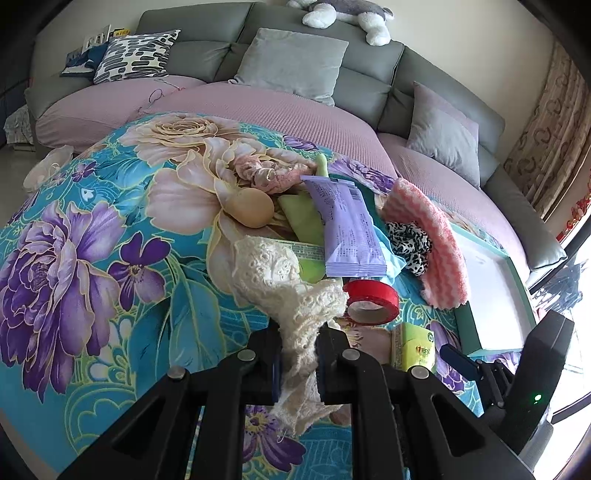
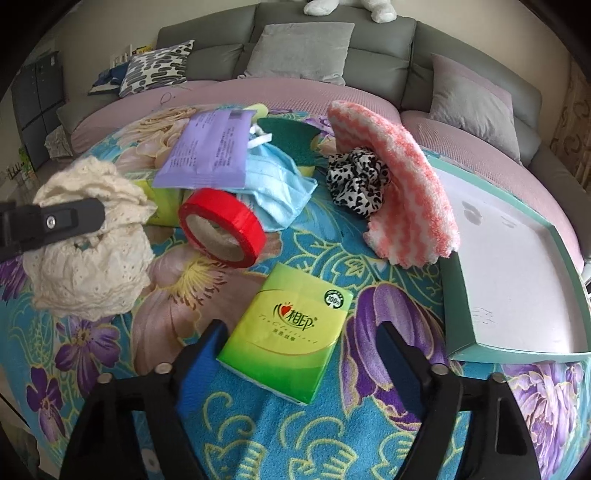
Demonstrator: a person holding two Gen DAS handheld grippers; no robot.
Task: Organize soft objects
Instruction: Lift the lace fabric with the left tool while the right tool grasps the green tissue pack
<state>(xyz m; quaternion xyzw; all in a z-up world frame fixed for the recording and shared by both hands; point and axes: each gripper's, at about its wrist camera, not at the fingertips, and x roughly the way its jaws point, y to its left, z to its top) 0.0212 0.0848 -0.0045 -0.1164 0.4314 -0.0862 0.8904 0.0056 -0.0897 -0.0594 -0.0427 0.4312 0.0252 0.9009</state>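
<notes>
My left gripper [image 1: 298,365] is shut on a cream lace cloth [image 1: 295,291], which hangs lifted above the floral table cover; the cloth also shows in the right wrist view [image 2: 92,251] with the left gripper's finger across it. My right gripper [image 2: 299,354] is open, its fingers either side of a green tissue pack [image 2: 291,332] lying flat. A pink-and-white fluffy cloth [image 2: 402,184] leans on the teal box [image 2: 458,310]. A leopard scrunchie [image 2: 358,181], blue face mask [image 2: 280,188] and pink scrunchie [image 1: 269,173] lie in the pile.
A red tape roll [image 2: 221,229], purple wipes pack [image 2: 214,147], beige round object [image 1: 251,206] and green items [image 1: 303,218] lie on the table. A grey sofa with cushions [image 1: 295,62] and a plush toy [image 1: 347,14] stands behind. The teal box interior is white.
</notes>
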